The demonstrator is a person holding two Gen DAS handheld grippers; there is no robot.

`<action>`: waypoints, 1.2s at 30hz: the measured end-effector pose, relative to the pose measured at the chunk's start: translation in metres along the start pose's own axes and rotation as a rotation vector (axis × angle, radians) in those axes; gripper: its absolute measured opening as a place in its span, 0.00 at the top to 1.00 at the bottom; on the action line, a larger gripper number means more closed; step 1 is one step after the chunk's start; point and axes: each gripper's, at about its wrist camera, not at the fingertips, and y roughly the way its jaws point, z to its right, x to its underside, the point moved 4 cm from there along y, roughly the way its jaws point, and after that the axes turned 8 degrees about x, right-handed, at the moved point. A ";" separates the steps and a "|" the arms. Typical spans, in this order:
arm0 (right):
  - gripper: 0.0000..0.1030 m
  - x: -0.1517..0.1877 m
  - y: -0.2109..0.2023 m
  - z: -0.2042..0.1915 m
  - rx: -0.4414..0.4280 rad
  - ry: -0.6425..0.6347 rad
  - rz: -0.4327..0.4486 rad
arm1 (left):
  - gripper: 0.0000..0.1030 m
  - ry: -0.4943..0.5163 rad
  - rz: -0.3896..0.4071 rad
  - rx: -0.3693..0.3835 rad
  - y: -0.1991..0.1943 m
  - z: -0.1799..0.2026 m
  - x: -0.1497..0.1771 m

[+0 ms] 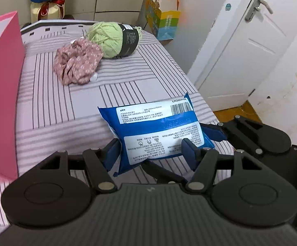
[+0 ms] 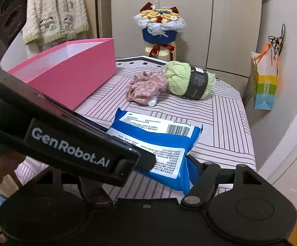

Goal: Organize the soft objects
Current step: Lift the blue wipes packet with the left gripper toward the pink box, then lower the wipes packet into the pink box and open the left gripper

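Note:
A blue and white wipes pack (image 1: 156,127) lies near the front edge of the striped table (image 1: 66,102). My left gripper (image 1: 151,149) is shut on its near end, one blue pad on each side. My right gripper (image 1: 216,132) comes in from the right, and its pad touches the pack's right side. In the right wrist view the pack (image 2: 158,143) lies before my right gripper (image 2: 189,170), whose left finger is hidden behind the left gripper's body (image 2: 66,139). A pink floral cloth (image 1: 77,61) and a green yarn ball (image 1: 113,39) lie further back.
A pink open box (image 2: 66,75) stands on the table's left side. A bouquet (image 2: 159,30) stands behind the table by the cupboards. A colourful paper bag (image 2: 265,86) hangs at the right. A white door (image 1: 240,51) is right of the table.

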 end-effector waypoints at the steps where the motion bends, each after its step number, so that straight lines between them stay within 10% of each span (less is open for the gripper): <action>1: 0.25 0.000 -0.004 -0.004 0.002 -0.009 0.005 | 0.39 -0.010 0.001 0.004 -0.003 0.000 0.003; 21: 0.17 -0.029 -0.091 -0.090 -0.108 -0.255 0.191 | 0.39 -0.008 0.136 -0.036 -0.129 -0.015 0.043; 36: 0.17 -0.088 -0.063 -0.153 -0.232 -0.245 0.274 | 0.39 -0.052 0.275 -0.175 -0.185 -0.084 0.023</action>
